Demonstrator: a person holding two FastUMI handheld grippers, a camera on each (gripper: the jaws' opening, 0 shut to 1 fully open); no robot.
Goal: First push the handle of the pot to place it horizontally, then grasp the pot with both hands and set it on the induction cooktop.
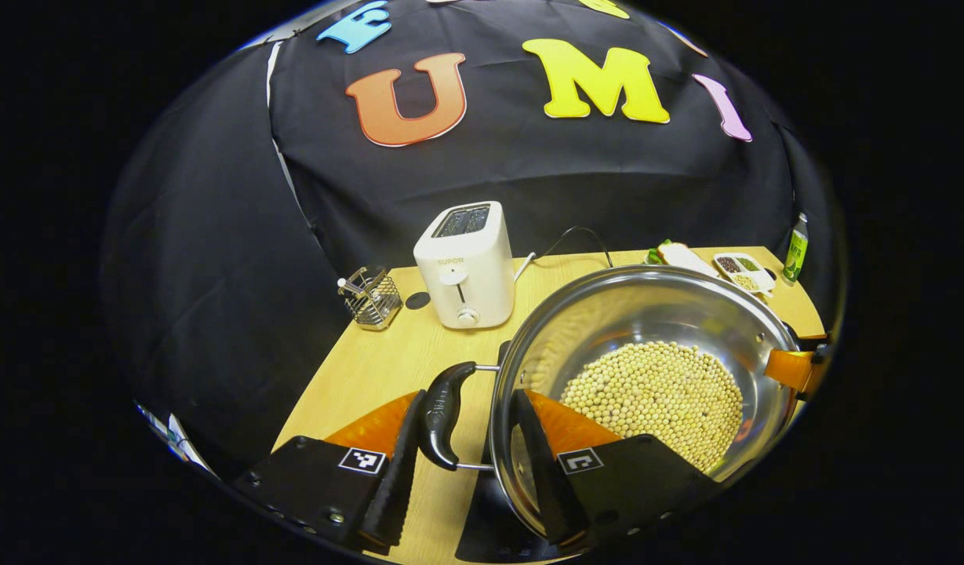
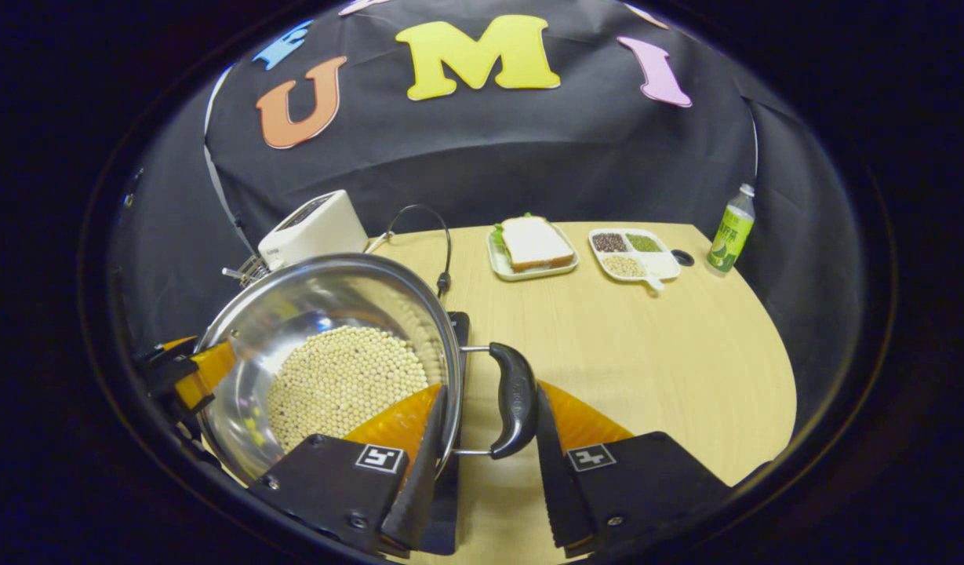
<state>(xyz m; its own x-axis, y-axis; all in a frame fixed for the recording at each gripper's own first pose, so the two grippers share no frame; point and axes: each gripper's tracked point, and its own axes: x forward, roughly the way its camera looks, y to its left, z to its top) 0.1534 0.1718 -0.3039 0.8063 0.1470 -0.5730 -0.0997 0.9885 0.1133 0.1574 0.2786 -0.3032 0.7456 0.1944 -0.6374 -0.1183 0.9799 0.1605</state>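
From the left gripper view I count, going left to right, one wire basket (image 1: 371,297) at the desk's (image 1: 387,369) far corner, one white toaster (image 1: 464,265) beside it, then one steel pot (image 1: 642,377) holding a layer of pale beans (image 1: 656,396). My left gripper (image 1: 464,428) has its two fingers spread on either side of that pot's near black handle (image 1: 444,414), one outside it and one inside the rim; I cannot tell whether they press on it. In the right gripper view the pot sits at the left, over a dark slab that I take for the induction cooktop (image 2: 458,329), and my right gripper (image 2: 485,439) straddles the second black handle (image 2: 514,399) in the same way, contact unclear. Farther right I see one sandwich plate (image 2: 532,253), one three-compartment dish (image 2: 634,255) and one green bottle (image 2: 729,231).
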